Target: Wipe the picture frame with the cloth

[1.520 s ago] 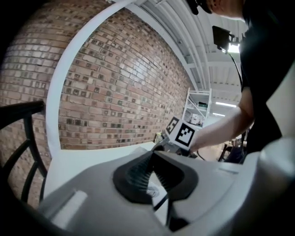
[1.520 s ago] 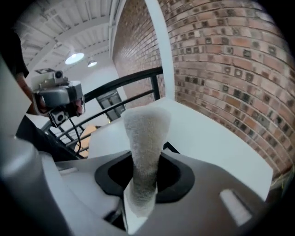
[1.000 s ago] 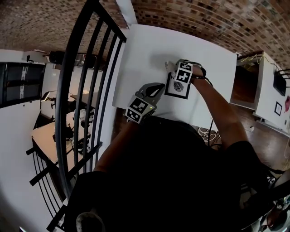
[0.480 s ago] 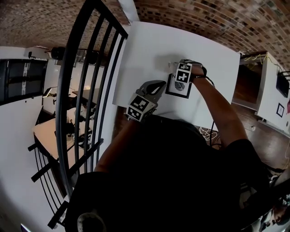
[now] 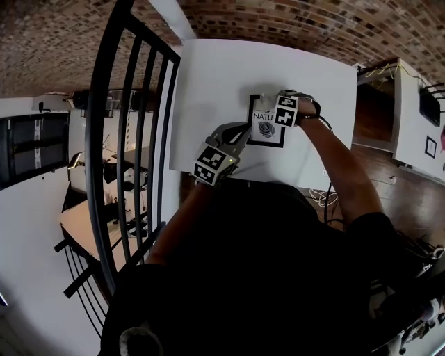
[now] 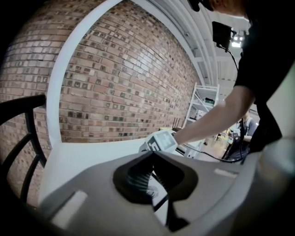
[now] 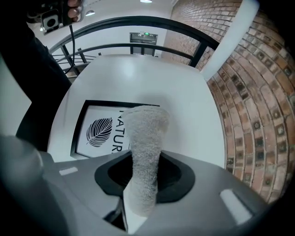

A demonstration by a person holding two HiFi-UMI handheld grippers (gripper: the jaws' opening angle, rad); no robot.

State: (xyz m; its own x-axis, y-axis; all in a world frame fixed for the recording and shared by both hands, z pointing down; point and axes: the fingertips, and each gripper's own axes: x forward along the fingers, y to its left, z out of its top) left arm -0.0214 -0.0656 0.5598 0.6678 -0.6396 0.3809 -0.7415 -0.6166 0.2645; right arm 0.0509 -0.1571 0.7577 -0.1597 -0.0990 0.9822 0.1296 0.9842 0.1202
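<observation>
The picture frame [image 5: 265, 130] is black with a white print, a leaf and lettering, and lies flat on the white table [image 5: 222, 69]. My right gripper [image 5: 279, 104] is at its upper right corner, shut on a pale terry cloth [image 7: 144, 147]. The cloth sticks out of the jaws and rests on the right part of the picture frame [image 7: 99, 131]. My left gripper [image 5: 241, 132] is at the frame's lower left corner. In the left gripper view the leaf print [image 6: 140, 179] and the black frame edge run right into its jaws, which look shut on the frame.
A black metal railing [image 5: 132, 139] runs along the table's left side, with a drop to a lower floor beyond it. A brick wall [image 5: 278, 17] backs the table. A white cabinet [image 5: 410, 104] stands at the right. A cable [image 5: 325, 201] hangs below the table's near edge.
My right gripper has slid the cloth to the right across the frame, uncovering the lettering. The frame now lies squarer to me. The left gripper has stayed at the frame's lower left corner.
</observation>
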